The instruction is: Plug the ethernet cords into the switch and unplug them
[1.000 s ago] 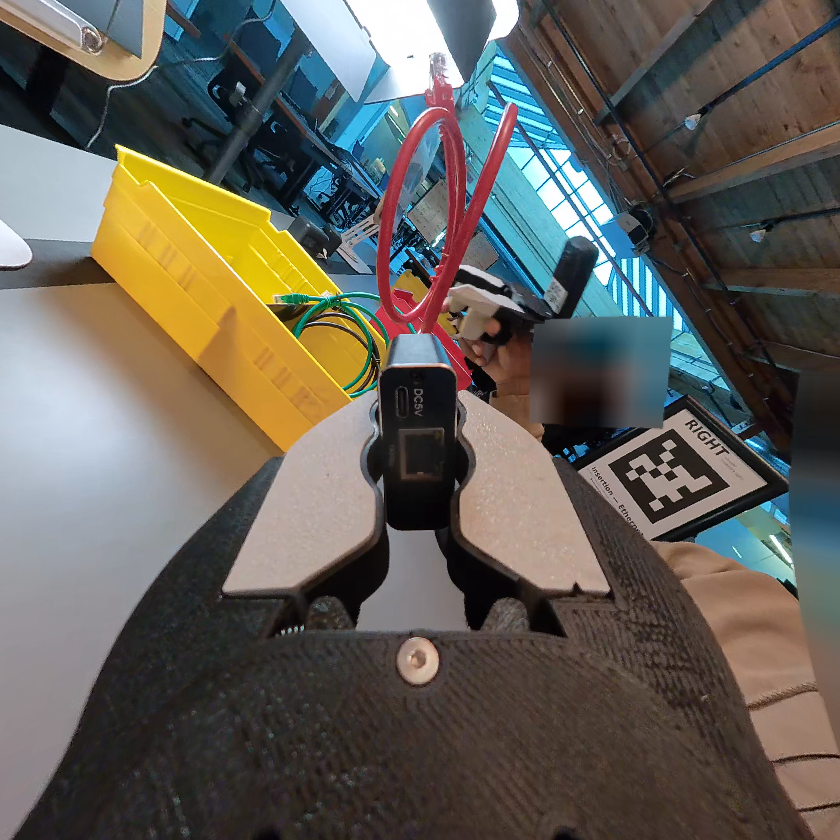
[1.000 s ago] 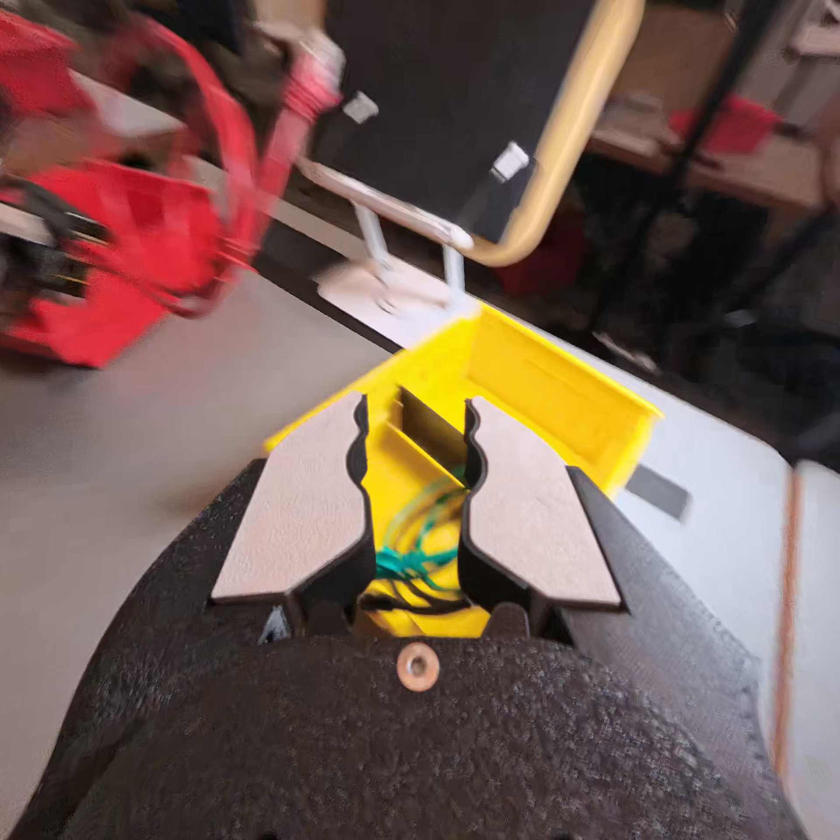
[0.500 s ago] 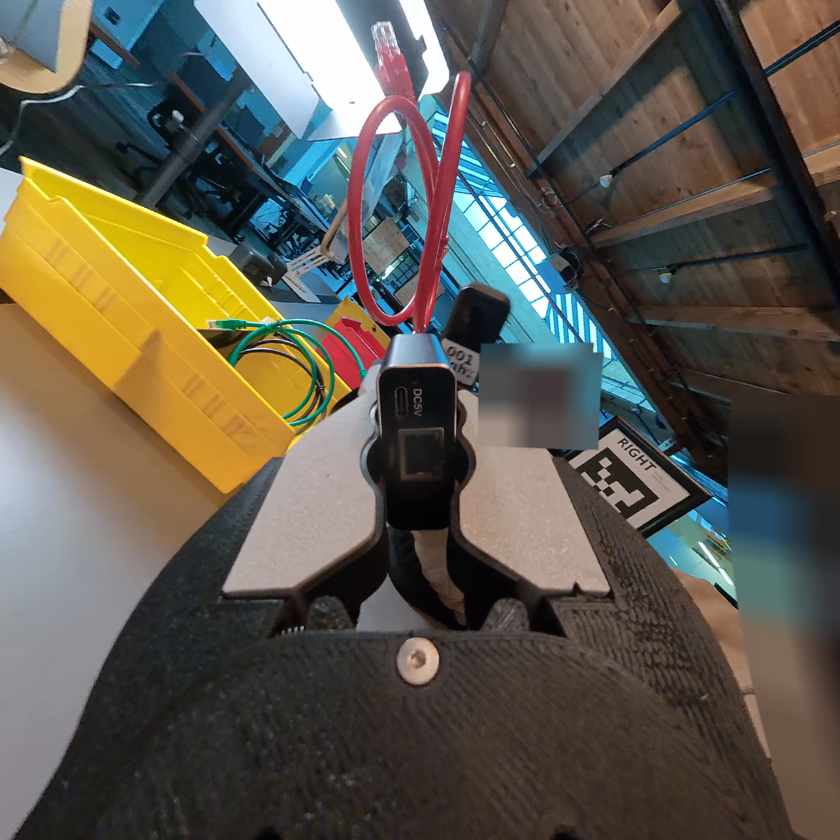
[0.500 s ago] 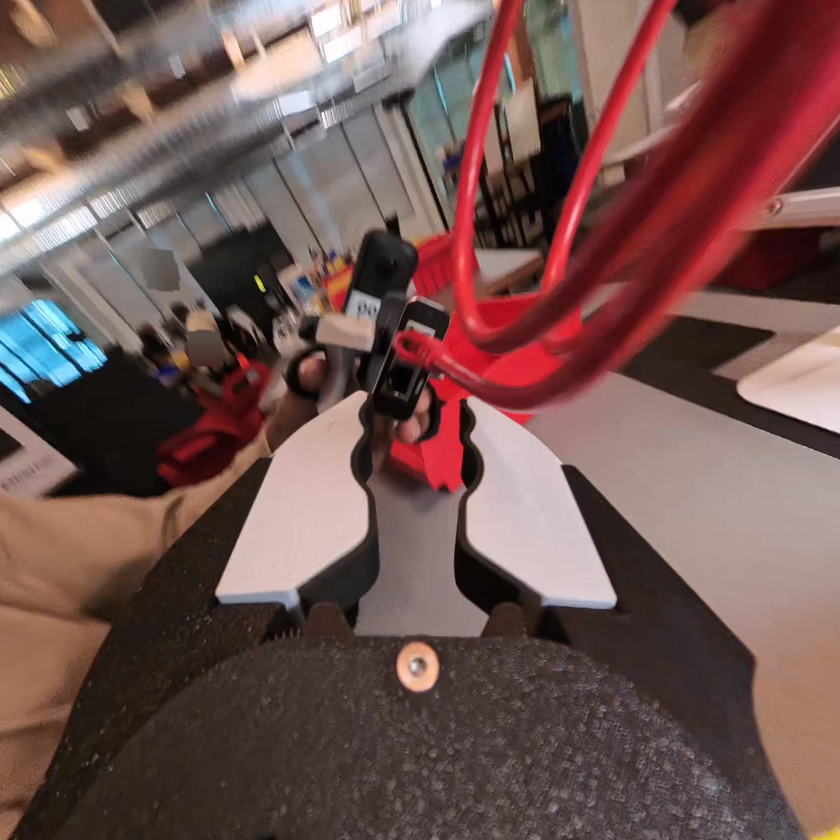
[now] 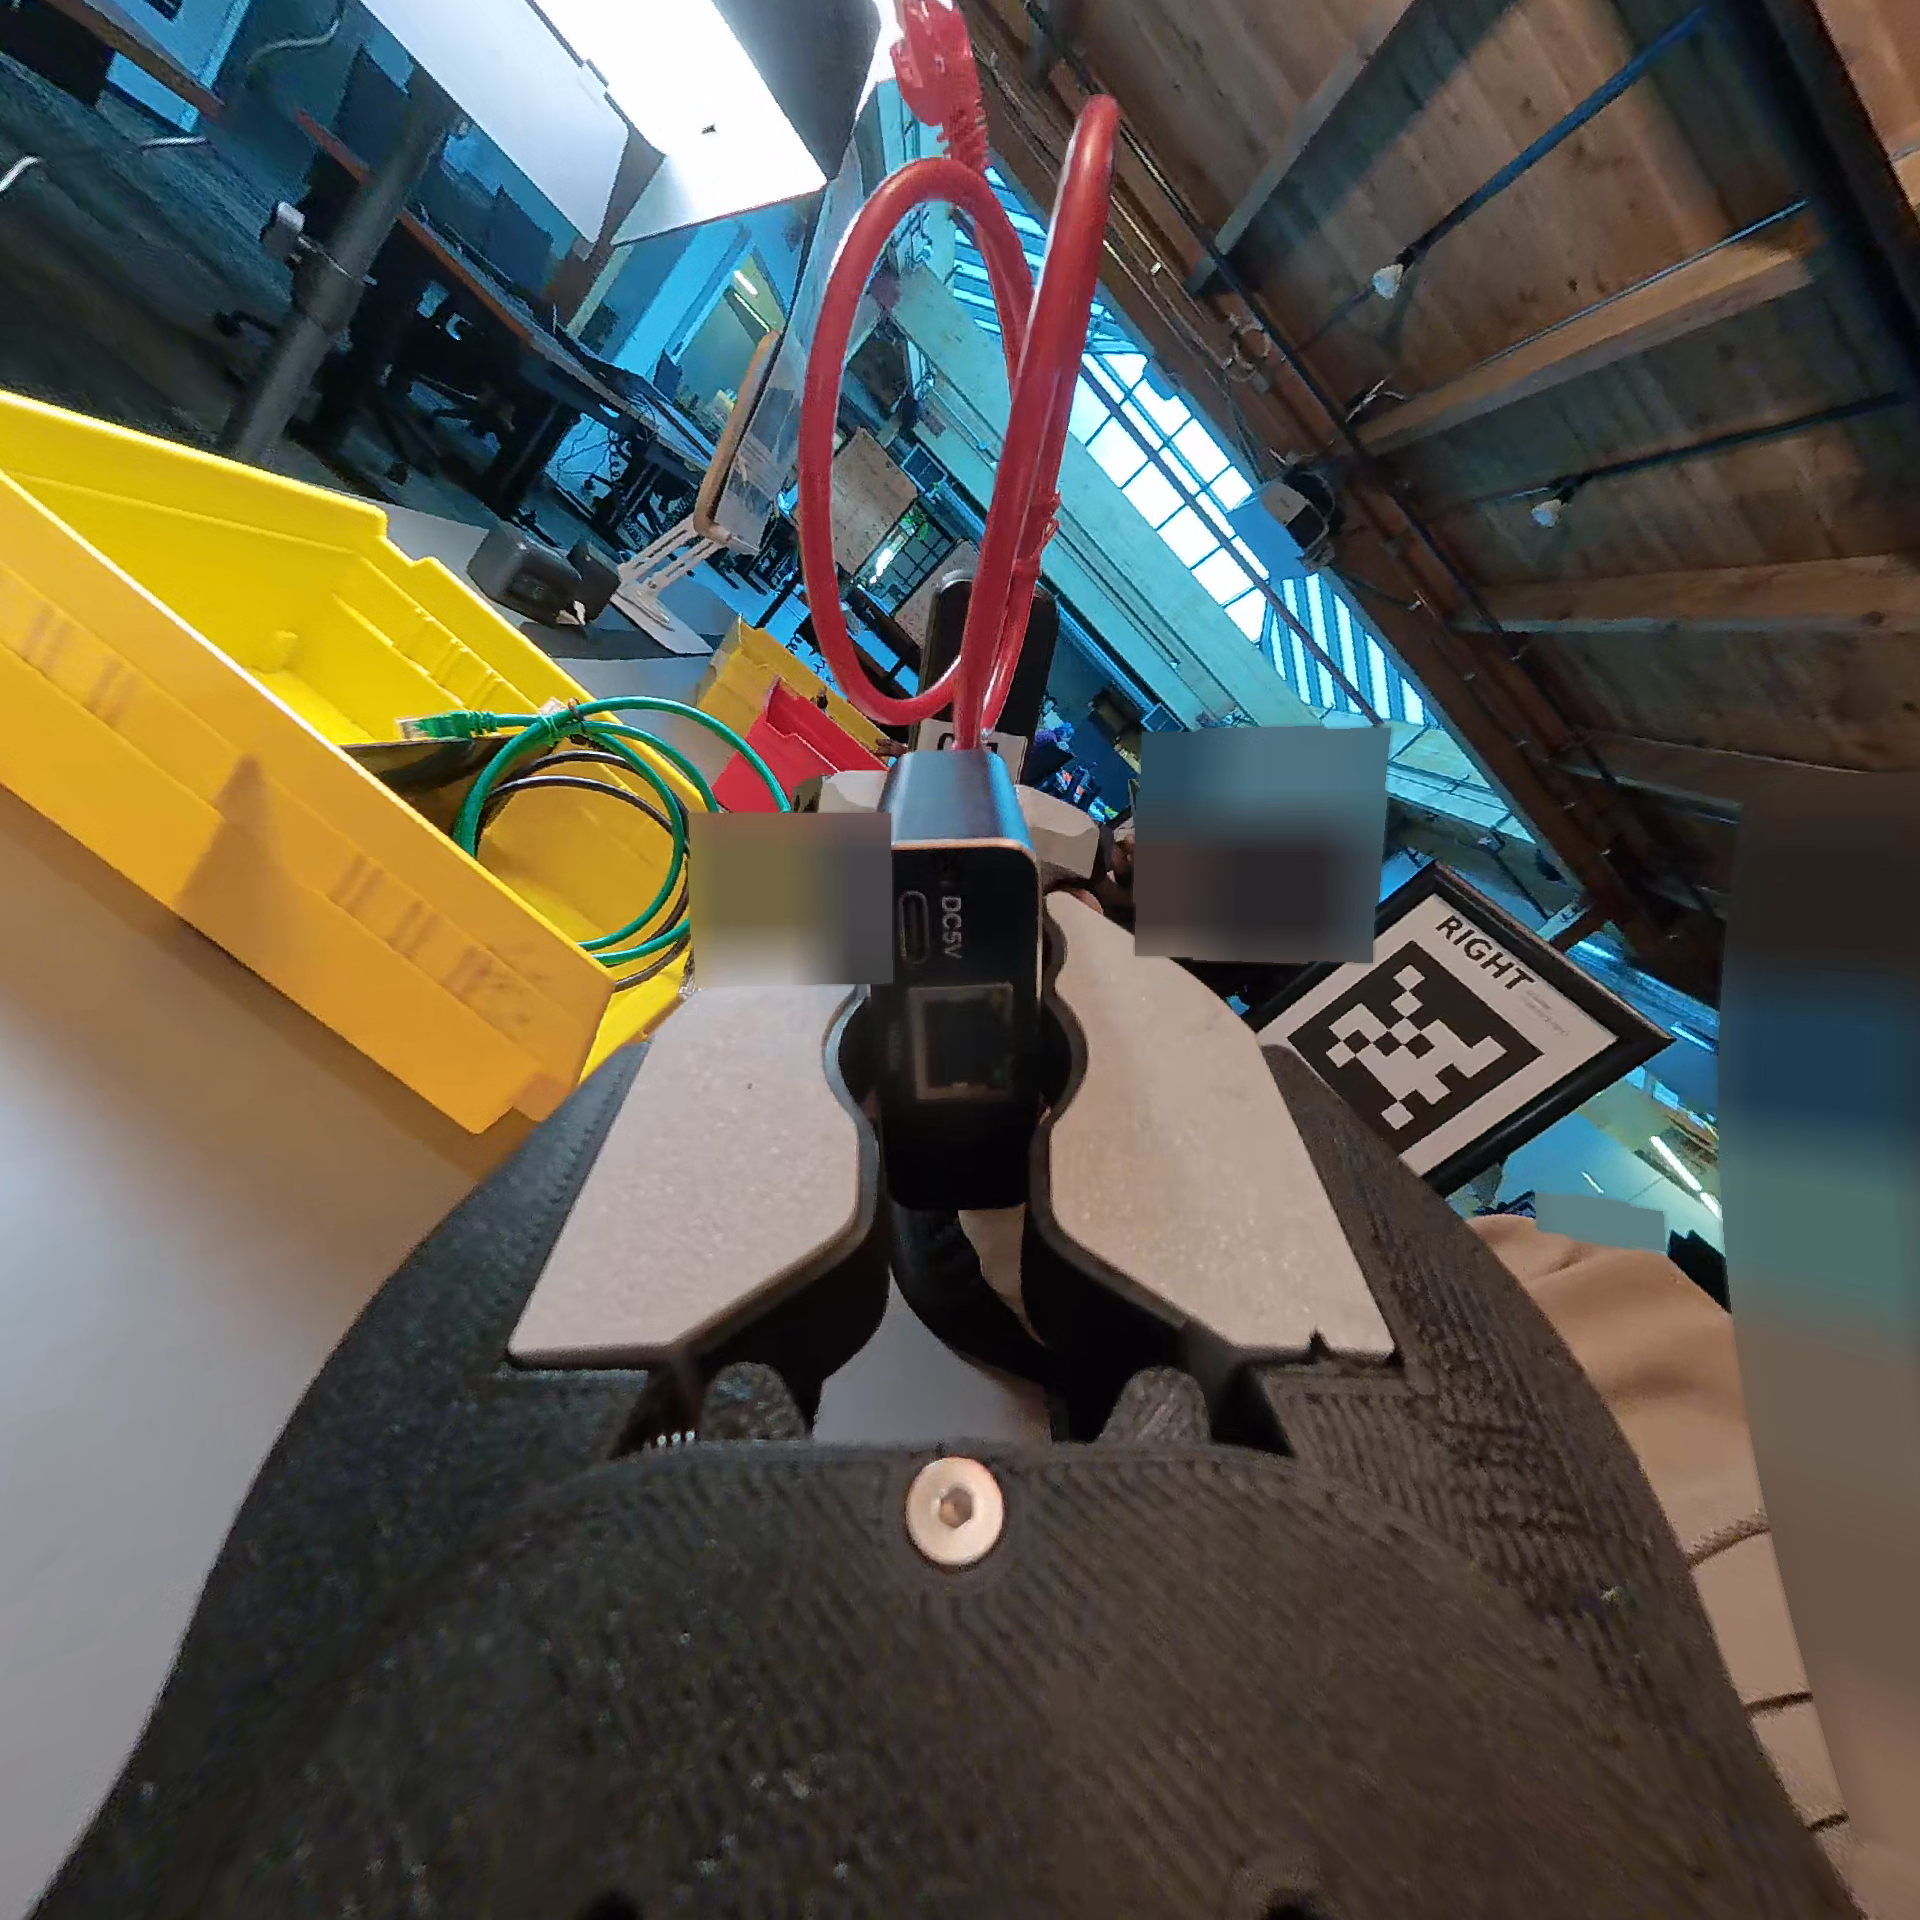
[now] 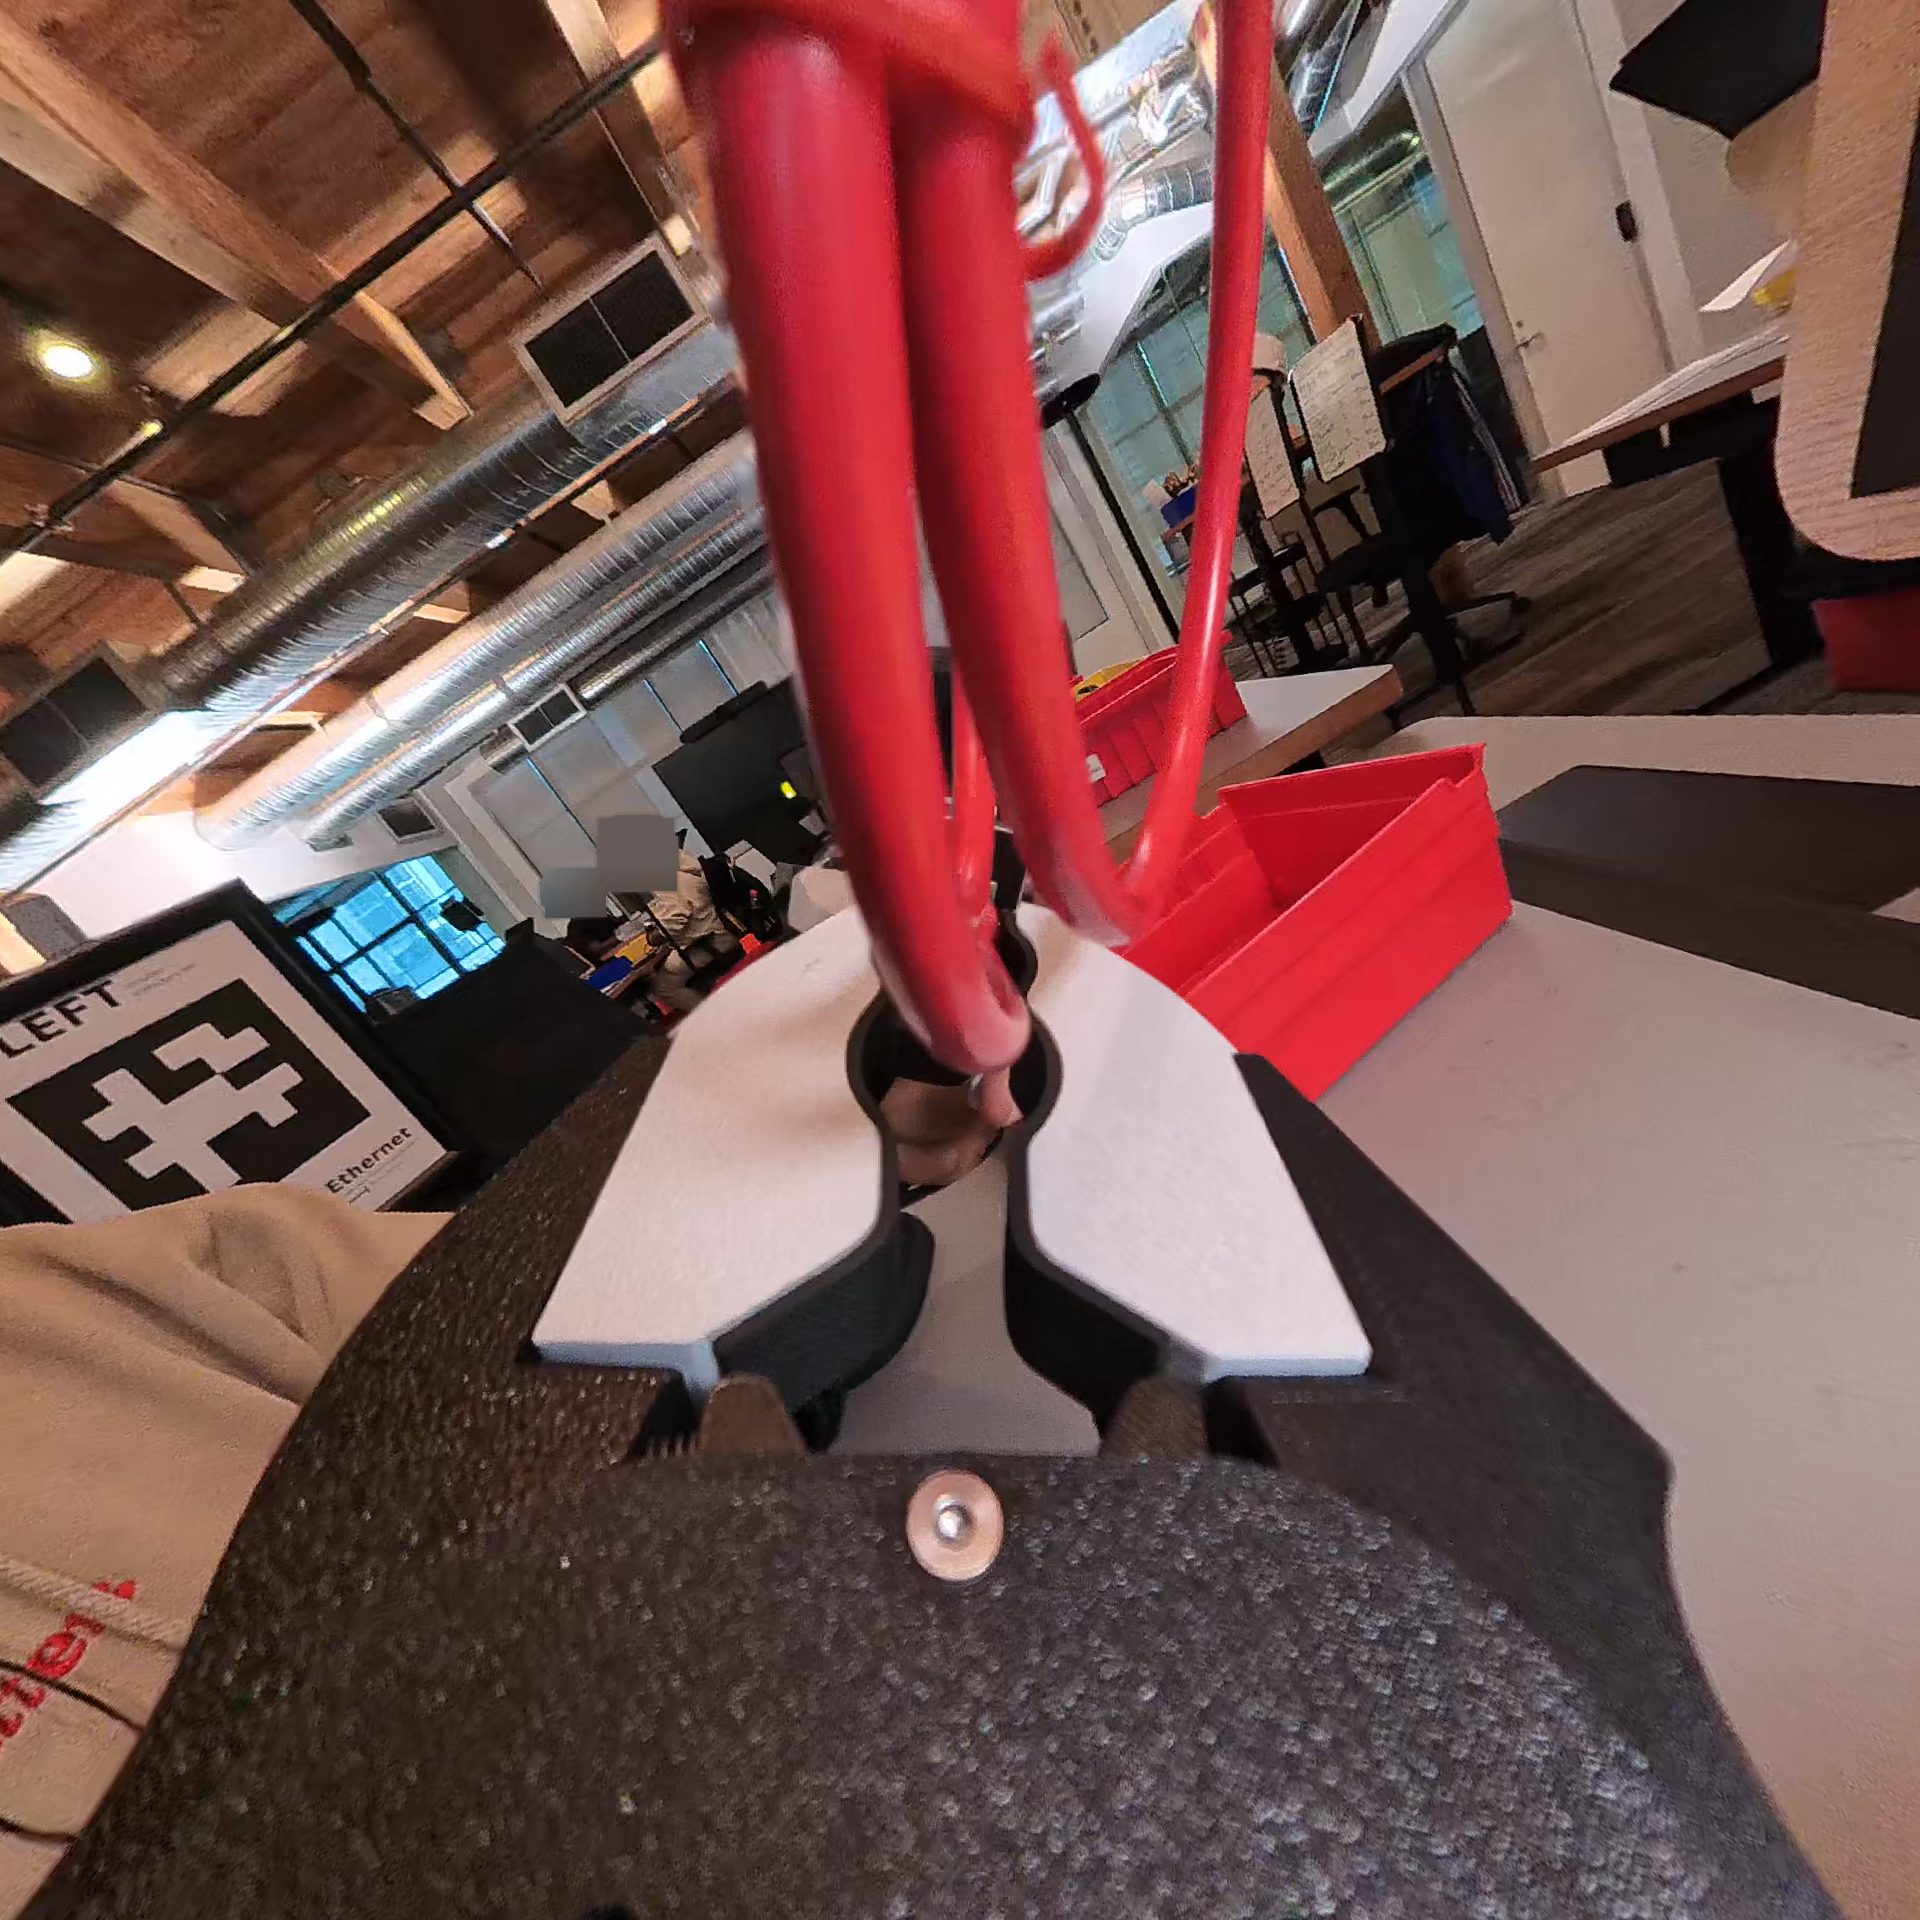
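My left gripper (image 5: 961, 1003) is shut on a small black switch (image 5: 961, 1039), held up off the table with an empty port facing the camera. A red ethernet cord (image 5: 831, 436) is plugged into the switch's far end and loops upward, its free plug (image 5: 930, 62) at the top. My right gripper (image 6: 961, 940) faces the left one and is shut on the red cord (image 6: 831, 520) right at its plugged end. Its grey fingers (image 5: 1060, 836) show just behind the switch in the left wrist view. The switch is mostly hidden in the right wrist view.
A yellow bin (image 5: 260, 831) on the grey table (image 5: 156, 1247) holds a green cord (image 5: 582, 748) and a black cord. A red bin (image 6: 1371, 883) stands on the table to the right. Marker boards (image 5: 1455, 1039) (image 6: 187, 1091) and beige sleeves (image 6: 125, 1403) sit close by. Only a small space, under 4 cm, lies between the two pairs of fingers.
My right gripper swung from over the yellow bin to the switch and closed on the red cord at its plugged end. The left gripper kept hold of the switch and tilted slightly.
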Demonstrator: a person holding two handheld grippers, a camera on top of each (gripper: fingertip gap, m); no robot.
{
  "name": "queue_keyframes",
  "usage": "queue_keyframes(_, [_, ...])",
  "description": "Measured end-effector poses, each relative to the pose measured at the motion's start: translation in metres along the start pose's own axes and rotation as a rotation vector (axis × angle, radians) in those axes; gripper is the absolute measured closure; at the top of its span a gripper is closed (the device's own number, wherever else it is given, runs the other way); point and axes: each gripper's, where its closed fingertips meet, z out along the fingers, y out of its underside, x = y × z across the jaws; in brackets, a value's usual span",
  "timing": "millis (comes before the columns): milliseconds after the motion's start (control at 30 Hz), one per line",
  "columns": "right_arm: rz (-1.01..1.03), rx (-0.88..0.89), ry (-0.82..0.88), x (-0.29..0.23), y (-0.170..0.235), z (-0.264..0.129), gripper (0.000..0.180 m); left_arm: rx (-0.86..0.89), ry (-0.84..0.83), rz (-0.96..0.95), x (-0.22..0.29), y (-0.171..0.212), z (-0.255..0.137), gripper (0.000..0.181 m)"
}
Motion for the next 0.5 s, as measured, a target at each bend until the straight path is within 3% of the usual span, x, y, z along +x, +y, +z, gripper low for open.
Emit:
queue_keyframes(300, [-0.026,-0.05,-0.041,-0.006,0.004,-0.001,0.165,-0.018,-0.003,0.053,0.004,0.003,0.003,0.155])
queue_keyframes(433, [-0.038,-0.11,-0.085,-0.014,0.011,0.0,0.165,-0.051,0.03,0.207,0.011,0.004,0.0,0.149])
queue_keyframes(500, [-0.046,-0.127,-0.113,-0.02,0.014,0.002,0.165,-0.055,0.056,0.248,0.015,0.004,-0.003,0.154])
